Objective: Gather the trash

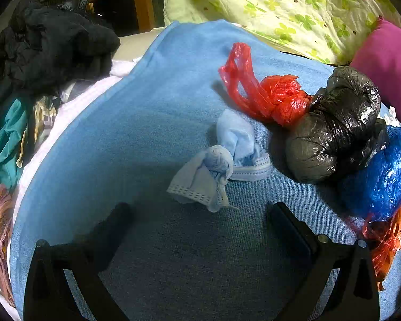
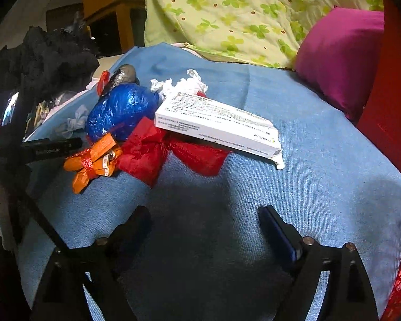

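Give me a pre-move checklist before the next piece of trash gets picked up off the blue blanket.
1. Right hand-held gripper open and empty: ok.
2. Left hand-held gripper open and empty: ok.
3. White carton in front of the right hand-held gripper, unobstructed on top: ok.
4. Carton lying flat: not ok, it rests tilted on the red bag.
5. Crumpled face masks ahead of the left hand-held gripper, apart from the black bag: ok.
6. Bin for the trash: cannot tell.

Clover-print green quilt [image 1: 280, 8], magenta pillow [image 2: 339, 58]

Both claws [image 1: 197, 214] [image 2: 205, 216] wide apart, empty
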Demonstrator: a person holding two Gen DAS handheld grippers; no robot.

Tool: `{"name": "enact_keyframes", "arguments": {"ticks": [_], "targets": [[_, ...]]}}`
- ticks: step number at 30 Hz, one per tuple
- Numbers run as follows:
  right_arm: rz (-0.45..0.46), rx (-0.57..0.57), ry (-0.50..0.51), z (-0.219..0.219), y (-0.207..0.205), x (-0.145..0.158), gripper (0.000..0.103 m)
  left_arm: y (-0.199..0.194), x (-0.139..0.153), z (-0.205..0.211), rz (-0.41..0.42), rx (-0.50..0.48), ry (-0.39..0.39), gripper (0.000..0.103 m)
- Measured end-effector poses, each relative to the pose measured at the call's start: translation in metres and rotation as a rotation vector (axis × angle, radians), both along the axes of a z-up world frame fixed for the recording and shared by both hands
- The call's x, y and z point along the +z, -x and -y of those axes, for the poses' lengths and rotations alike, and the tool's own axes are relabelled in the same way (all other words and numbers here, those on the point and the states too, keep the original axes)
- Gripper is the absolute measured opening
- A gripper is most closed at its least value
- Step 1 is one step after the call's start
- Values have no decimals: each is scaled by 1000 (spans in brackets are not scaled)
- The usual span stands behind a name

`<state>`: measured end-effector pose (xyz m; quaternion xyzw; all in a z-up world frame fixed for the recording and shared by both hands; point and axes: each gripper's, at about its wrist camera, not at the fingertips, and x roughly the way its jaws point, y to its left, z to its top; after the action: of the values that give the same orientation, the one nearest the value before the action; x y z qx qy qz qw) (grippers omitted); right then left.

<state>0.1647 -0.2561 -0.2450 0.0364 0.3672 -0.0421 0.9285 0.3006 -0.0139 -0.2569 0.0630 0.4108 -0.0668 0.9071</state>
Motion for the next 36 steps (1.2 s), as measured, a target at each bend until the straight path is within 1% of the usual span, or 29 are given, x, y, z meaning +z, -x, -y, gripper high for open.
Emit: {"name": "enact_keyframes", "arguments": {"ticks": [7, 11, 23, 29, 36], "targets": [[1, 23, 32, -8, -3, -4, 98, 0, 0, 0, 0, 0, 0, 103], [4, 29, 35, -9, -2, -5, 100, 0, 0, 0, -1, 2, 1, 103], [6, 38, 31, -7, -2, -5, 101, 1, 0, 0, 0, 4, 1, 103], [4, 38, 37, -9, -3, -6, 101, 1, -1, 2, 4, 32, -5, 103], [3, 38, 39, -9, -4, -6, 102, 1, -1, 2, 9, 38, -2, 103]]}}
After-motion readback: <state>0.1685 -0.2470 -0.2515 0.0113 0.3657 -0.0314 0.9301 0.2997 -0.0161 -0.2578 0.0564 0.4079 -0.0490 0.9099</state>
